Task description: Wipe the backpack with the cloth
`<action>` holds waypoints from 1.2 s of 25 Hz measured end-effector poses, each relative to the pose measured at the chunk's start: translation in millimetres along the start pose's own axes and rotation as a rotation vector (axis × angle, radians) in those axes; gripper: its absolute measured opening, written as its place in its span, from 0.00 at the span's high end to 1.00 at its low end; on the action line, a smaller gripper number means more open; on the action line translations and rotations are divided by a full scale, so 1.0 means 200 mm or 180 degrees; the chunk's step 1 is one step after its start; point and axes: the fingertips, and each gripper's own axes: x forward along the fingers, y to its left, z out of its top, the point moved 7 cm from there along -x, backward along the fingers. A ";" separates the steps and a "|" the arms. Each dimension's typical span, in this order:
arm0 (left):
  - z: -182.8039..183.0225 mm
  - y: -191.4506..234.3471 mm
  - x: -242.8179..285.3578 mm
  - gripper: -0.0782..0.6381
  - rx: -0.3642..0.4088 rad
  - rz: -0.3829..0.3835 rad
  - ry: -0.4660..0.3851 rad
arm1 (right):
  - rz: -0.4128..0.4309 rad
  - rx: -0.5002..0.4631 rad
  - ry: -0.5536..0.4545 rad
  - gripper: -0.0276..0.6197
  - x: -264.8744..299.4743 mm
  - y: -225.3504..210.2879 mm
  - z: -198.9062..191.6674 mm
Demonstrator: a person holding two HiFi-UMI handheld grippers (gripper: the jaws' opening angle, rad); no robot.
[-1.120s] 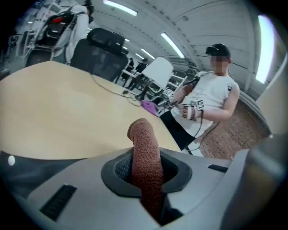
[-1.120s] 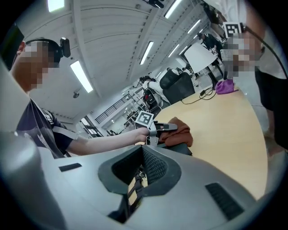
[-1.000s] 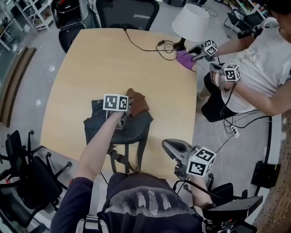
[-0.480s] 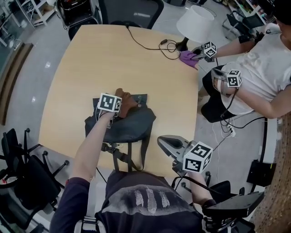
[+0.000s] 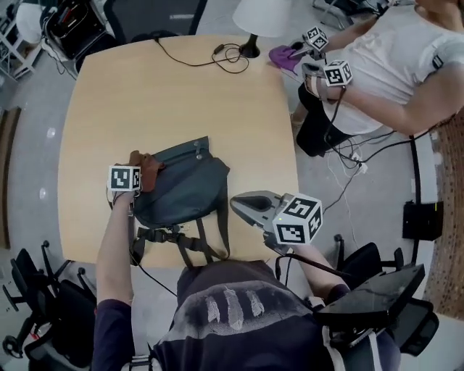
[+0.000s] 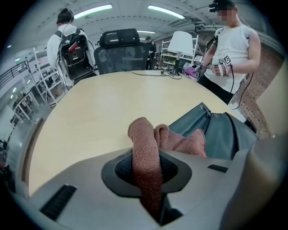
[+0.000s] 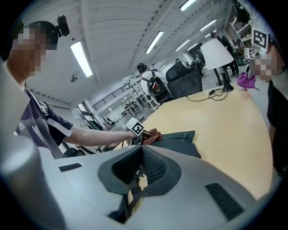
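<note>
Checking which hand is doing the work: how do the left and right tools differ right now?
The left tool is shut on the cloth; the right tool is slightly open, apparently gripping nothing. The left is down at the backpack's edge on the table; the right is held apart, right of the backpack. Both bear marker cubes.

place: office-like lab | cues: ceiling strip lights (image 6: 165, 11), office chair (image 6: 121, 54), big table (image 6: 112, 99)

On the light wooden table (image 5: 174, 94), the left gripper (image 5: 139, 174) is holding a bunched brown cloth (image 5: 151, 168) at the left edge of the dark grey backpack (image 5: 185, 188), while the right gripper (image 5: 250, 205) is hovering just beside the bag's right side.
</note>
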 end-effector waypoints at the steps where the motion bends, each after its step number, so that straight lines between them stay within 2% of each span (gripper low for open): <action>1: 0.00 0.02 0.01 0.80 0.0049 0.0003 0.0007 | -0.0021 -0.0005 -0.0007 0.95 0.01 0.01 0.00; 3: -0.01 0.05 0.00 0.80 0.0081 0.0019 0.0006 | -0.0035 -0.0037 -0.0016 0.95 0.04 0.04 0.01; 8: -0.14 0.12 -0.08 0.80 -0.0037 0.0205 0.0007 | 0.0106 -0.0147 0.0068 0.95 0.05 0.07 0.01; 10: -0.13 0.12 -0.09 0.80 -0.0020 0.0251 0.0016 | 0.0068 -0.0123 0.0068 0.95 0.01 0.06 0.00; 14: -0.13 0.19 -0.13 0.80 0.0068 0.0518 0.0089 | -0.0005 -0.0051 -0.0019 0.95 -0.04 0.07 -0.02; 18: -0.17 0.23 -0.21 0.80 -0.0128 0.0544 0.0029 | -0.0002 -0.0051 -0.0061 0.95 -0.06 0.09 -0.02; 20: -0.19 0.22 -0.26 0.80 -0.0099 0.0600 0.0019 | 0.0026 -0.0052 -0.0069 0.95 -0.07 0.09 -0.03; 23: -0.23 0.19 -0.36 0.80 -0.0098 0.0684 -0.0004 | 0.0125 -0.0080 -0.0062 0.95 -0.10 0.10 -0.02; 28: -0.24 -0.03 -0.41 0.80 -0.0058 0.0581 -0.0113 | 0.0179 -0.0028 -0.0079 0.95 -0.19 0.03 -0.06; 30: -0.25 -0.09 -0.45 0.80 0.0039 0.0599 -0.0137 | 0.0239 -0.0023 -0.0076 0.95 -0.16 0.02 -0.07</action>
